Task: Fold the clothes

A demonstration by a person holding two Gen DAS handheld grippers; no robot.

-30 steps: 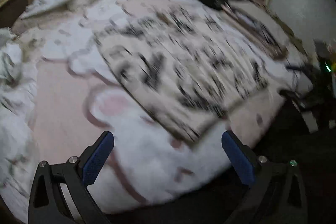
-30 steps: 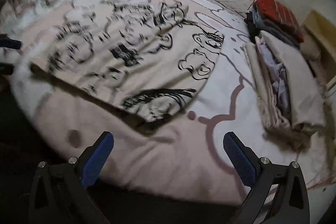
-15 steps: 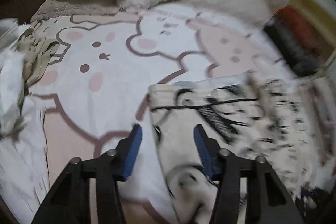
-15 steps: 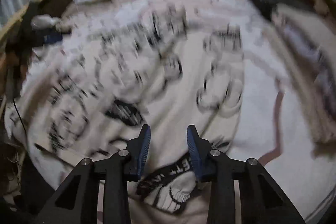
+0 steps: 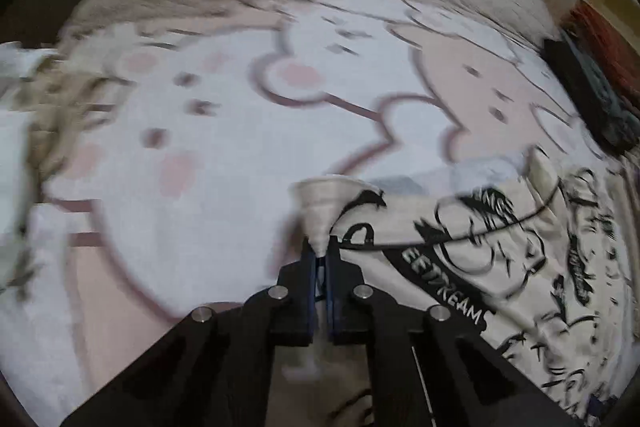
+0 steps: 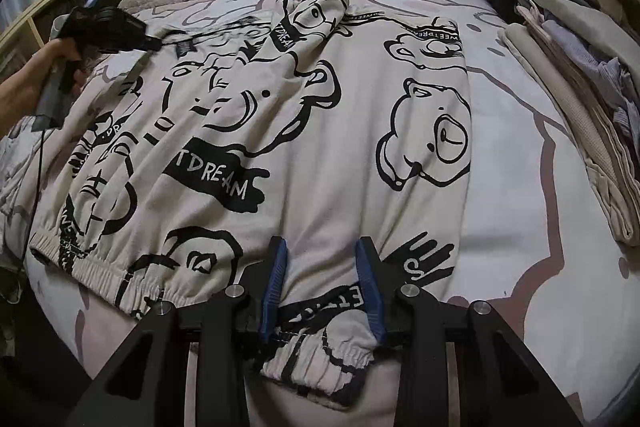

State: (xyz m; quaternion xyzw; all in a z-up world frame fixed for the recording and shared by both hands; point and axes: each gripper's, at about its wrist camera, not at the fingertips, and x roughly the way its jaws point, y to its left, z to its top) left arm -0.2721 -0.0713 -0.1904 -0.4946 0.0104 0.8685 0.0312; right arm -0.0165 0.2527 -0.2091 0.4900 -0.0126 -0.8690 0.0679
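My right-wrist view: cream sweatshirt (image 6: 320, 115) with black cartoon print spread on bedspread (image 6: 520, 155), long axis running from elastic hem at frame bottom toward upper centre. My right gripper (image 6: 320, 279) jaws parted, straddling hem, not clamped. Folded clothes stack (image 6: 560, 39) at right edge. My left-wrist view alone shows left gripper (image 5: 320, 255) clenched on pinched sweatshirt corner, lower centre.

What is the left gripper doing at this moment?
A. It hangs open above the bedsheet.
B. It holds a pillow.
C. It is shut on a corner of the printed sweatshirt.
C: the left gripper has its fingers closed on a pinched cone of the printed sweatshirt.
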